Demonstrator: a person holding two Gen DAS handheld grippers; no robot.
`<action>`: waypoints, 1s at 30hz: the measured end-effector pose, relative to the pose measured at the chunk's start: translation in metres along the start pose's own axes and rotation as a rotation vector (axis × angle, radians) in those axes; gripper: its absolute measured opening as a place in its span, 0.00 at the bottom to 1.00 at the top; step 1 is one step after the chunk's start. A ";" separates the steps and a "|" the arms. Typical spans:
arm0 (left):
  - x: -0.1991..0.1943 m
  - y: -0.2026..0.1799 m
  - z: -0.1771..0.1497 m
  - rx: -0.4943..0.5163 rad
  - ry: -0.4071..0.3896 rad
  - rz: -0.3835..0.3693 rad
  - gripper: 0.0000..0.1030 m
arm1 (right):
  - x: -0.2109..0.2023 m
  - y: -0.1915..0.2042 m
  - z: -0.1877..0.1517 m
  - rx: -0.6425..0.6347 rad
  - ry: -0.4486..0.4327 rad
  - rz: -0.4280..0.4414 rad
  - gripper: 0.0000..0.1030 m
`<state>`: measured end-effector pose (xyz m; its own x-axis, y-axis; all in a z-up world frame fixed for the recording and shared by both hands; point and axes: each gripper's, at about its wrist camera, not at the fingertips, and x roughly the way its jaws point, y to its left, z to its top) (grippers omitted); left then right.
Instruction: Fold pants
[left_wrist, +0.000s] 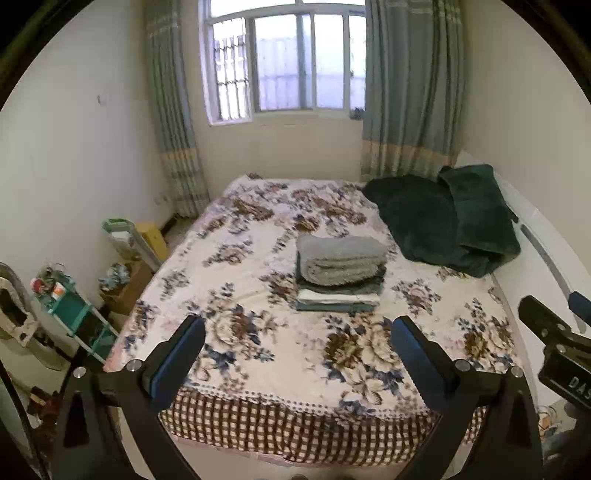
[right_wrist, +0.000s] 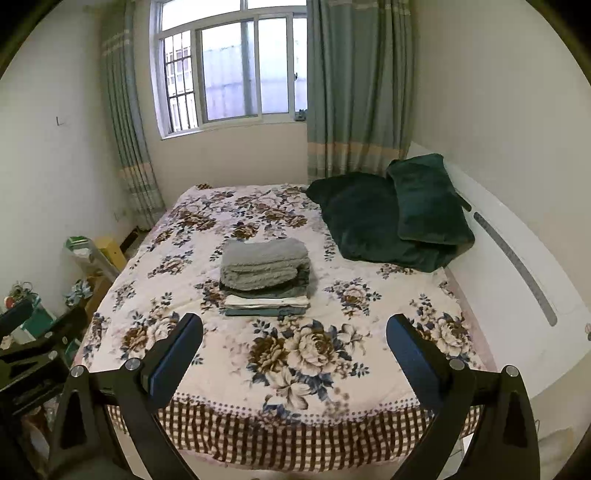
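With both the left gripper and right gripper spread wide and empty above the floral-quilted bed, we judge the fold finished, the grey fleecy folded pants topping the stack ahead, so next we withdraw.

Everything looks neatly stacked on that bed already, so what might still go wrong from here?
1. The stack is topped by a thick, rounded grey roll; a nudge might slide it off and undo the folds.
2. Both grippers, left and right, have jaws wide open and empty, pointing toward the stack; a careless reach could snag a layer.
3. The two grippers are close side by side and may bump.
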<state>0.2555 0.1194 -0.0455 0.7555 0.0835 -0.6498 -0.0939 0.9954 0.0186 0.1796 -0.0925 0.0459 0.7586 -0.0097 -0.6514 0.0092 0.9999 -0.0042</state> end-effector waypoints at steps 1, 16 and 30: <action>0.005 -0.002 0.000 0.004 0.005 0.009 1.00 | 0.008 0.000 0.003 0.000 0.009 0.001 0.99; 0.045 -0.003 0.008 0.004 0.052 0.037 1.00 | 0.077 0.013 0.016 -0.028 0.075 -0.024 0.99; 0.055 -0.001 0.014 0.000 0.053 0.038 1.00 | 0.093 0.017 0.015 -0.011 0.091 -0.007 0.99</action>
<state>0.3059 0.1241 -0.0710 0.7162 0.1185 -0.6877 -0.1215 0.9916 0.0443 0.2598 -0.0766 -0.0037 0.6960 -0.0169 -0.7178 0.0065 0.9998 -0.0173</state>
